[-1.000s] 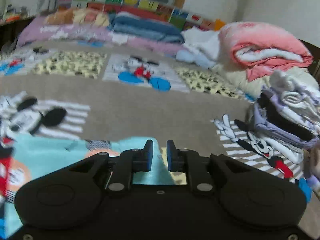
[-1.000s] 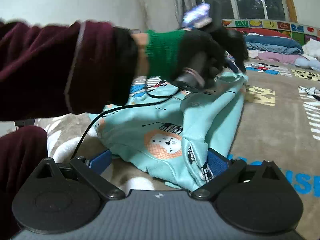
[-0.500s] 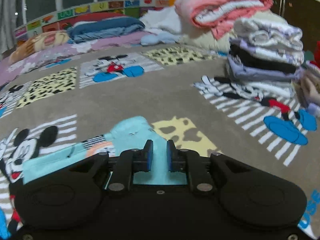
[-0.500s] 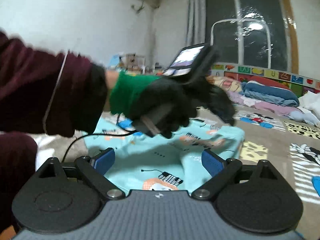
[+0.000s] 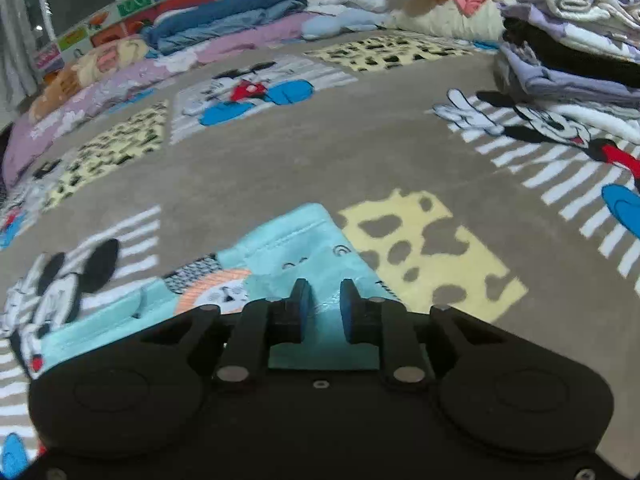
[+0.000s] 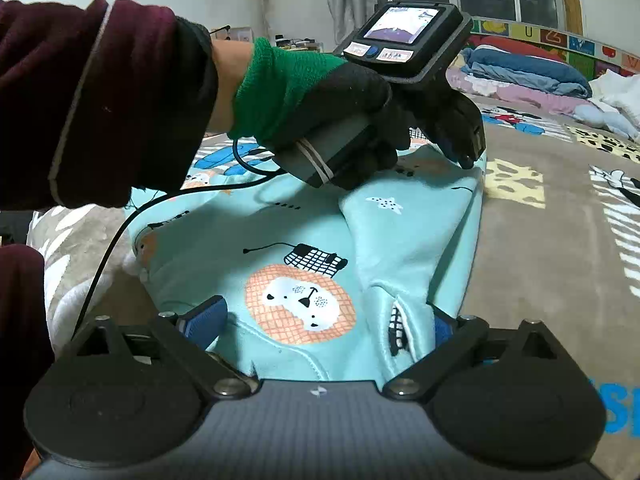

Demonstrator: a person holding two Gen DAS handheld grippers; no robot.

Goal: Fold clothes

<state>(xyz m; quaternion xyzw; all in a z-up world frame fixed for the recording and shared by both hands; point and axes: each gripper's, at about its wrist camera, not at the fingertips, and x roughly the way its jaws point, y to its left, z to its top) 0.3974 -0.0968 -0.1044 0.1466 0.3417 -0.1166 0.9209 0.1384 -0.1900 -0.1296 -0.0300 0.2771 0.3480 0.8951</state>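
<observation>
**Teal top flat on blanket, both grippers at its edges**

No containers in view. Teal garment (image 6: pixel 304 240) lies spread on the cartoon blanket (image 5: pixel 280 160). Left gripper (image 5: pixel 324 300) – lower than a second ago, jaws opening – straddles a raised cloth ridge at the far corner, pads not pressing. Right gripper (image 6: pixel 320 320) spread wide, near hem between its fingers, nothing gripped. Gloved left hand (image 6: pixel 348 108) above the garment.

A light turquoise child's garment (image 6: pixel 304 248) with a lion print lies partly folded and rumpled on the patterned bed cover (image 6: pixel 540 248).
</observation>
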